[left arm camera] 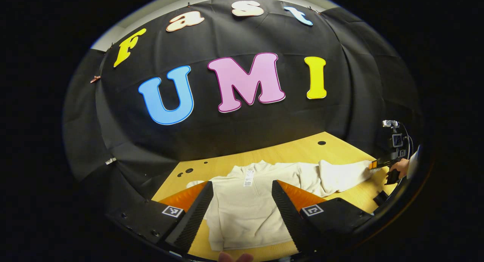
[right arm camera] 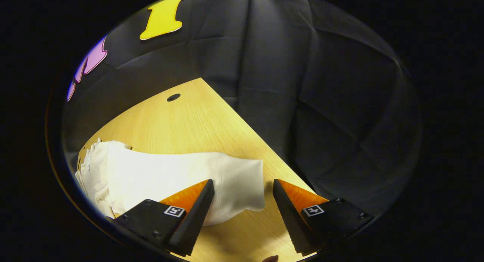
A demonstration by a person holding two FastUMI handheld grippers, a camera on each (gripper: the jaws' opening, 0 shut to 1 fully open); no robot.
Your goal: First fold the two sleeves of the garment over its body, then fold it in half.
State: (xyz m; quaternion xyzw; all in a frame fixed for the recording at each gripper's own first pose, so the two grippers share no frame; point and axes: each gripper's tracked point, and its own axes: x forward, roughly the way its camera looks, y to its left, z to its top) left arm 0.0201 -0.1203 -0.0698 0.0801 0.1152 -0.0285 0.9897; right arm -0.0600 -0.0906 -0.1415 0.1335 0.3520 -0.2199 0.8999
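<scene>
Cream garment (left arm camera: 247, 209) flat, sleeve (right arm camera: 181, 175) stretched toward right gripper (right arm camera: 244, 188).

Your right gripper (right arm camera: 242, 186) stands with fingers spread wide, low over the wooden table (right arm camera: 196, 114). The white sleeve (right arm camera: 181, 175) lies flat, its cuff end between the fingers; contact appears absent, though the left finger may overlap the cloth.

Each hand-held gripper (left arm camera: 242, 196) had two wedge-shaped fingers (left arm camera: 196, 213) on blocky black bases with small screws and a square black-and-white marker. The other hand-held gripper (right arm camera: 242, 196) looked the same, with a thin cable on top.
</scene>
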